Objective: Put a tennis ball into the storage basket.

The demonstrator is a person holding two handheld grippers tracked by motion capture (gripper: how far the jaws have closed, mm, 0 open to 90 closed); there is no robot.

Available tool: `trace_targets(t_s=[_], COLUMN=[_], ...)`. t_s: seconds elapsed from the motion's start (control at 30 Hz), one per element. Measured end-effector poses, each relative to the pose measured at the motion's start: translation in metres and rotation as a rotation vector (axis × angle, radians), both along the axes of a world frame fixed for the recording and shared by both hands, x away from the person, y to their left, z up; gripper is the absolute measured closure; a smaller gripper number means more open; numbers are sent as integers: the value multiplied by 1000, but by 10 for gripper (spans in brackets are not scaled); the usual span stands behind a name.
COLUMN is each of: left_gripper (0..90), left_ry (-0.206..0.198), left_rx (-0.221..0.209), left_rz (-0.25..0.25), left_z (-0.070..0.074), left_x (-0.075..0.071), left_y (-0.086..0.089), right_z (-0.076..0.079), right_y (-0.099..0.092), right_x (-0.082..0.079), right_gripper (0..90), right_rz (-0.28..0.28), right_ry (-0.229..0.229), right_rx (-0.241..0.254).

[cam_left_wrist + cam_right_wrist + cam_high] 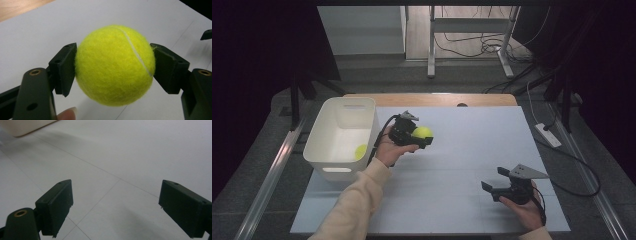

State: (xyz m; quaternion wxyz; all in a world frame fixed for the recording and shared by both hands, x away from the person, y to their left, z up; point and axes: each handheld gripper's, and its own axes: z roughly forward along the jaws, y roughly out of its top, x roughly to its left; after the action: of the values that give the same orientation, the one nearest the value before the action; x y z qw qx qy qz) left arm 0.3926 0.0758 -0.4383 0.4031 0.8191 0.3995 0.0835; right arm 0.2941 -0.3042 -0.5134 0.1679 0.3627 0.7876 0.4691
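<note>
A yellow-green tennis ball [423,132] [114,65] is clamped between the two black pads of my left gripper [424,135] [113,67], held just above the white board a little right of the bin. One pad [63,67] presses each side of the ball. A second yellow ball [360,151] lies inside the white bin [328,161]. My right gripper [495,178] [115,207] rests low at the front right of the board, its jaws wide apart with nothing between them.
The white board [472,150] covers the wooden table [432,99]. The bin stands at its left edge, and its corner [22,127] shows at the top left of the right gripper view. Cables and a power strip [548,135] lie on the floor to the right.
</note>
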Motion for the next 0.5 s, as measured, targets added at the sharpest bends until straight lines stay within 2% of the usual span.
trace_targets(t_s=[0.5], left_gripper=[271], left_ry=[-39], left_rx=[-24], left_rz=[-6], left_z=[11], left_x=[-7], left_y=[6], right_z=[1], right_y=[-1], right_x=[0], right_gripper=[121], right_rz=[-3], right_ry=[-2], right_rx=[6])
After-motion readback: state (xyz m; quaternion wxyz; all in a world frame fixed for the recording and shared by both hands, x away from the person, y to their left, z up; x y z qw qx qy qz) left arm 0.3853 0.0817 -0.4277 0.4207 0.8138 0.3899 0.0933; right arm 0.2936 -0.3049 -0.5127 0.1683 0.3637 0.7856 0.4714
